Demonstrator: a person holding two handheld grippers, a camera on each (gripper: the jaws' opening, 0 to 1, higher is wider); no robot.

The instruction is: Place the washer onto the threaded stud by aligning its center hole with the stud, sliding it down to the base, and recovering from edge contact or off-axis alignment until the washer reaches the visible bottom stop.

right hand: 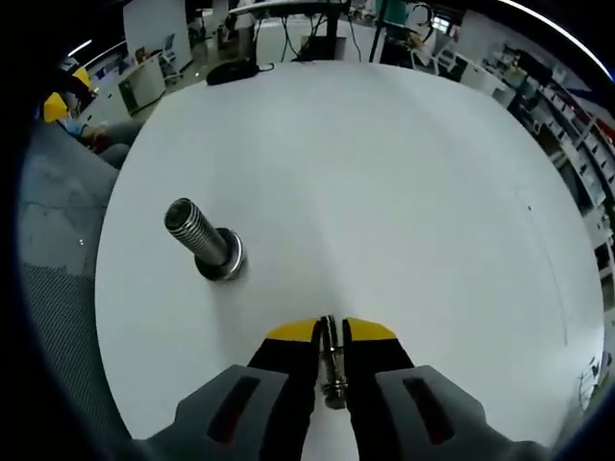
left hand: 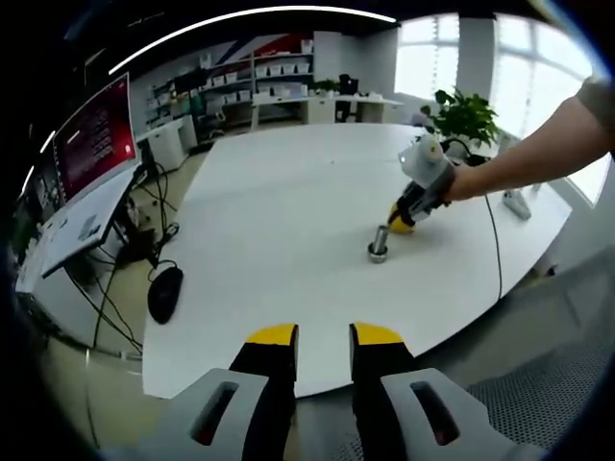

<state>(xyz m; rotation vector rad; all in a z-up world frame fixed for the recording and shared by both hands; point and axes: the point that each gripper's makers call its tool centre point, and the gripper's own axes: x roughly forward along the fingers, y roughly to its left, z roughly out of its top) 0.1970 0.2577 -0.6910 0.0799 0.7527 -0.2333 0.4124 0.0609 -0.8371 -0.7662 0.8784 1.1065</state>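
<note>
Right tool grips washer near unmarked stud.

No text on the monitor is legible

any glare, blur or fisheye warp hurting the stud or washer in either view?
Left gripper view: bright windows blow out the top right, the table edge bows strongly, and the stud is small but readable beside the right gripper. Right gripper view: even light, soft shadows, the stud sharp and leaning from distortion; the washer, edge-on between the jaws, is slightly soft.
</note>
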